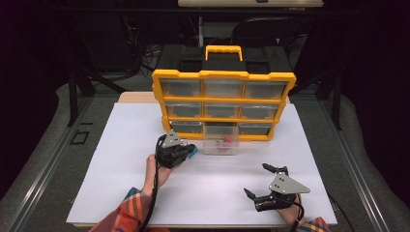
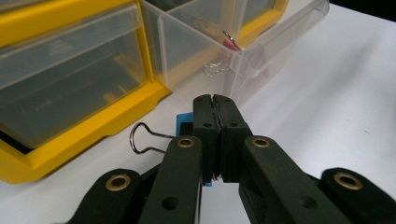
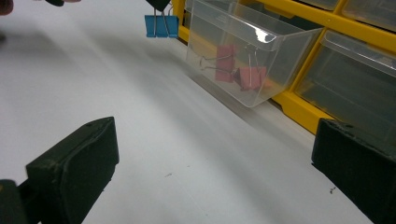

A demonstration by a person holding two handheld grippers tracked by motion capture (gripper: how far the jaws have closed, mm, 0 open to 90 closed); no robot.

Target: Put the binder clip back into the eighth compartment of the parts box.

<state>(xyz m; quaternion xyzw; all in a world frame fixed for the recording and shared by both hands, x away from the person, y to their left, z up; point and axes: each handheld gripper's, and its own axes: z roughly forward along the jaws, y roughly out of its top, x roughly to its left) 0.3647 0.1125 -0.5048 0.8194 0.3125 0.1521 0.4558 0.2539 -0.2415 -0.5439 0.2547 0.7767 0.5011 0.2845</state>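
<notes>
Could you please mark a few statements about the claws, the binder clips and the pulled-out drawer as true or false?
1. The left claw is shut on a blue binder clip. True.
2. The right claw holds a pink clip. False: its jaws stand wide apart with nothing between them, above the white board.
3. The pulled-out clear drawer has pink binder clips in it. True.
4. The open drawer belongs to the top row of the yellow organizer. False: it sticks out of the bottom row, in the middle.
5. The blue binder clip lies inside the drawer. False: it is outside it, gripped by the left claw beside the drawer.
</notes>
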